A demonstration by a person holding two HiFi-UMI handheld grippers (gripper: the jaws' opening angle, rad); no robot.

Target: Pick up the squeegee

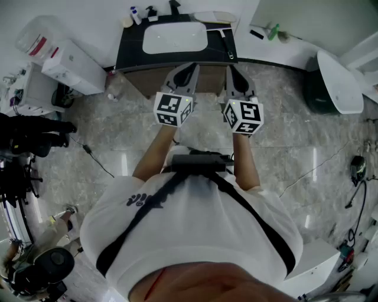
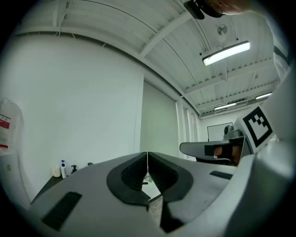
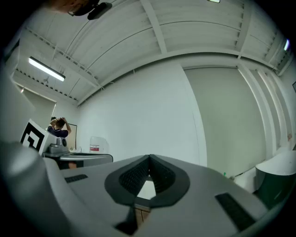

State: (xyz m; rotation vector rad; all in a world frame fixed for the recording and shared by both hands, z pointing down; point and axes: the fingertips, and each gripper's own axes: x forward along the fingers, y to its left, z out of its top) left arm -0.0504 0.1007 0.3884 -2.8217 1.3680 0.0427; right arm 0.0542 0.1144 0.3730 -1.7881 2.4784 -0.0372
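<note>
The squeegee (image 1: 225, 39) lies on the black vanity counter (image 1: 131, 46), just right of the white sink (image 1: 175, 38), its handle pointing toward the counter's front edge. I hold both grippers level in front of the counter, above the marble floor. My left gripper (image 1: 190, 66) is shut and empty, its tips near the counter's front edge below the sink. My right gripper (image 1: 231, 68) is shut too, just short of the squeegee's near end. In the left gripper view the jaws (image 2: 147, 155) meet at the tip. In the right gripper view the jaws (image 3: 149, 158) are pressed together with nothing between them.
Small bottles (image 1: 137, 14) stand at the counter's back left. A white box (image 1: 74, 66) and a water jug (image 1: 38, 38) sit to the left. A dark bin with a white lid (image 1: 332, 84) stands at the right. Cables (image 1: 94, 158) cross the floor.
</note>
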